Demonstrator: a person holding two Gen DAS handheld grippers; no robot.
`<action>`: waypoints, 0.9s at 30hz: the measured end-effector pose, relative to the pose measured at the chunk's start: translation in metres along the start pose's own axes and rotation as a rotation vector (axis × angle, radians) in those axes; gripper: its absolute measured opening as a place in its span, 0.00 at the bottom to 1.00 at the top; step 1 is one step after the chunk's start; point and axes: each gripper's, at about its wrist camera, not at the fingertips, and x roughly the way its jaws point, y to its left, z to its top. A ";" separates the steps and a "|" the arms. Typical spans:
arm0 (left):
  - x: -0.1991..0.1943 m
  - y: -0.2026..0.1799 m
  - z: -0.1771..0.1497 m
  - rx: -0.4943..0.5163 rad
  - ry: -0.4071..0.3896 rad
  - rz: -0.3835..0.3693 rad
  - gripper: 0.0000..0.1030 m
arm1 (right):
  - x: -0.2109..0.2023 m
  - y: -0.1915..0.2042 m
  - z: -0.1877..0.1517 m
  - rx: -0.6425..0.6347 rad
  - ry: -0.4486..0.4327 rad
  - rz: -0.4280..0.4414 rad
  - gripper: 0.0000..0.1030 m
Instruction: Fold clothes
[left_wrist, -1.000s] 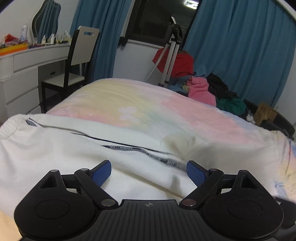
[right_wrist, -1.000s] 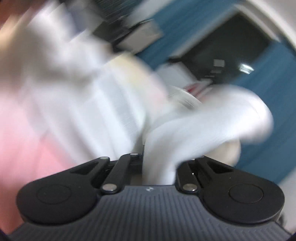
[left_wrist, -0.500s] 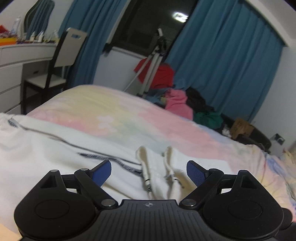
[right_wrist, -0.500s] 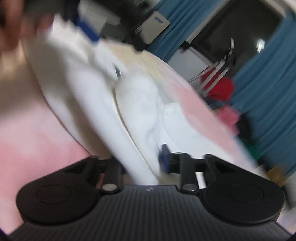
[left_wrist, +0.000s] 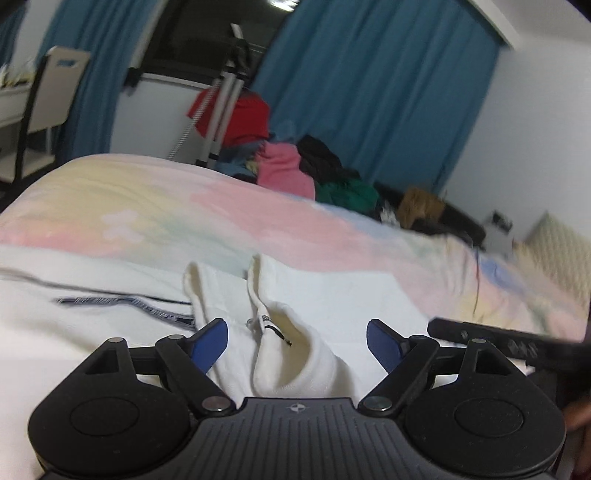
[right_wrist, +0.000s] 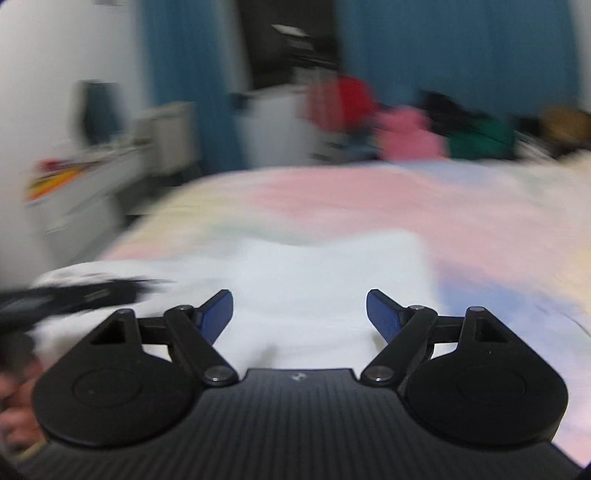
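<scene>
A white garment (left_wrist: 110, 354) with a thin black printed stripe lies spread on the pastel bedspread (left_wrist: 221, 206). Its folded-over end, with two ribbed cuffs (left_wrist: 291, 354), sits just ahead of my left gripper (left_wrist: 295, 332). That gripper's jaws are closing, and the cuff loop lies between them without the pads pressing on it. My right gripper (right_wrist: 299, 301) hovers over the white garment (right_wrist: 314, 266). Its jaws are opening with nothing between them. The right gripper's black body (left_wrist: 498, 339) shows at the right edge of the left wrist view. The right wrist view is blurred.
A heap of red, pink, black and green clothes (left_wrist: 288, 170) lies beyond the bed's far edge, beside a tripod stand (left_wrist: 225, 96). A chair (left_wrist: 51, 88) and white desk (right_wrist: 92, 173) stand at the left. Blue curtains (left_wrist: 369, 92) cover the back wall.
My right gripper let go of the white cloth, opened, rolled level and rose. The folded end with its cuffs now lies on the garment. The left view swung to the right.
</scene>
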 end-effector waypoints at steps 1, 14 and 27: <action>0.008 -0.001 0.000 0.013 0.023 -0.001 0.75 | 0.006 -0.009 -0.005 0.040 0.015 -0.043 0.79; 0.023 -0.016 0.004 0.015 0.093 0.035 0.08 | 0.029 -0.005 -0.027 -0.016 0.079 -0.135 0.81; 0.000 -0.001 -0.029 -0.144 0.157 0.080 0.15 | 0.034 -0.001 -0.026 -0.062 0.095 -0.072 0.80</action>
